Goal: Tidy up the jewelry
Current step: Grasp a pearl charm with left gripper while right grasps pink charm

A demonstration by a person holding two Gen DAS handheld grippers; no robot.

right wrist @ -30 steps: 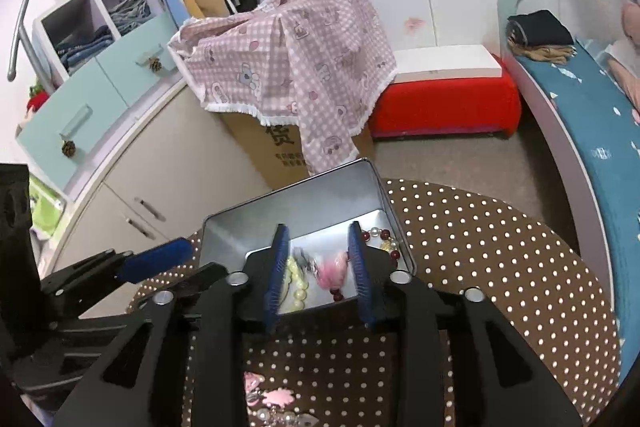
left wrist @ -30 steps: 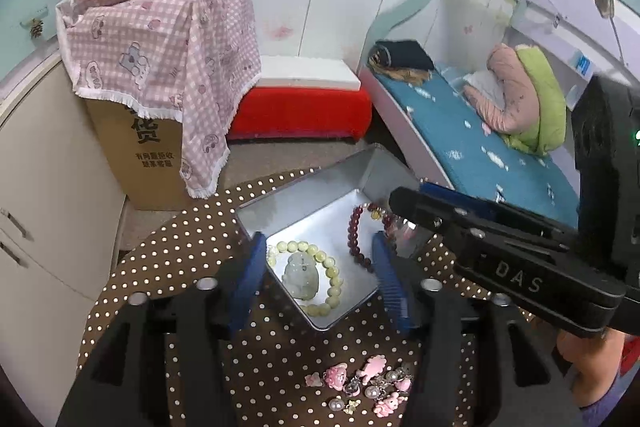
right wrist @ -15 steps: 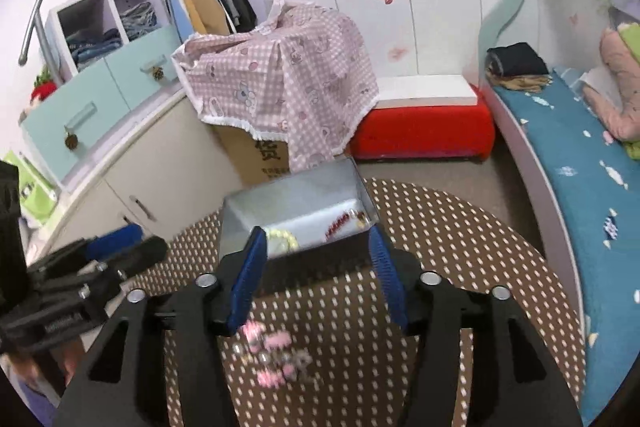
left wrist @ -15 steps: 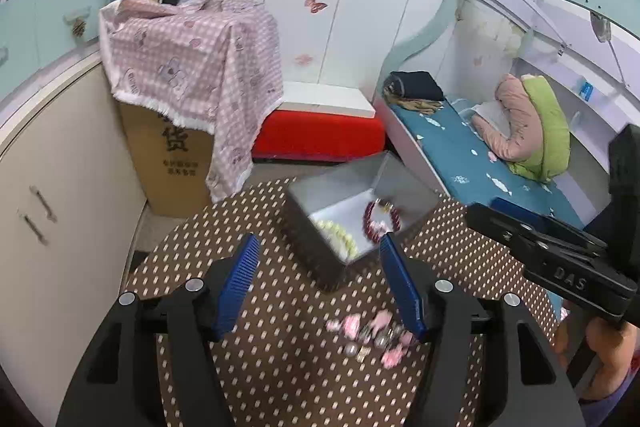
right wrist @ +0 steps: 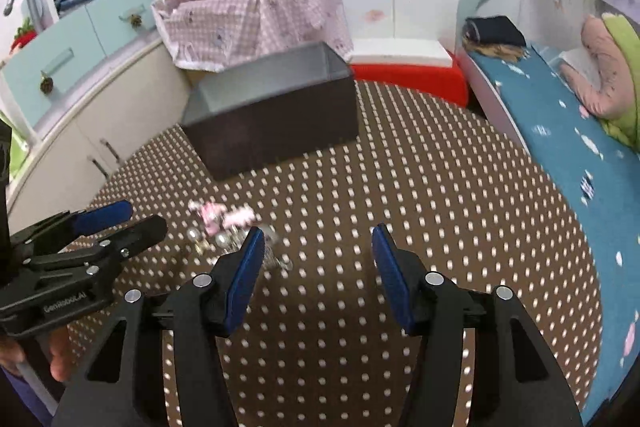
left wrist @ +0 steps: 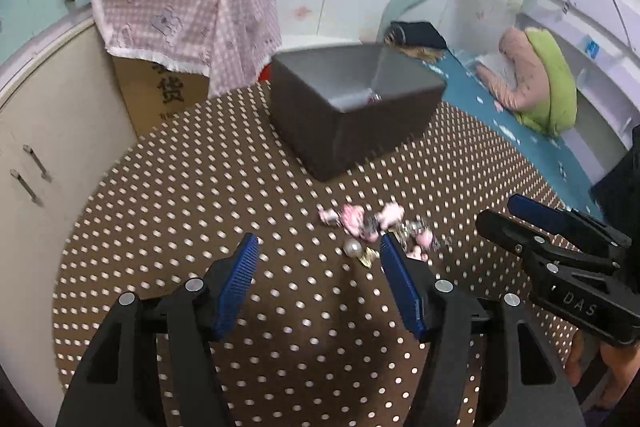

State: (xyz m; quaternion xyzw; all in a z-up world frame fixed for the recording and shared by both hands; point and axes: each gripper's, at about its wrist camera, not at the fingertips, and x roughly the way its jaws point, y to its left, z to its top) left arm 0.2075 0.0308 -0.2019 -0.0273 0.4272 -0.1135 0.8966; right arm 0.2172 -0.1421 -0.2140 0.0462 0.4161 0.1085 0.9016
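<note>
Both tongs hung empty over the dotted surface (left wrist: 200, 187), the left tongs (left wrist: 316, 279) released, the right tongs (right wrist: 318, 267) opening with nothing between them. The trinkets (left wrist: 372, 227) lay loose near the tin (left wrist: 352, 131). The next pick-up likely called for lowering onto one piece.

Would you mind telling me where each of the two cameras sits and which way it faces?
Left wrist: sits on the left gripper, looking down and forward over the dotted table at the jewelry pile and tin box; its open jaws show, plus the right gripper at right.
Right wrist: sits on the right gripper, whose jaws are opening with nothing between them, facing the same table; the left gripper and fingers show at left.
Shared: table, pile, box, pink cloth, bed.
</note>
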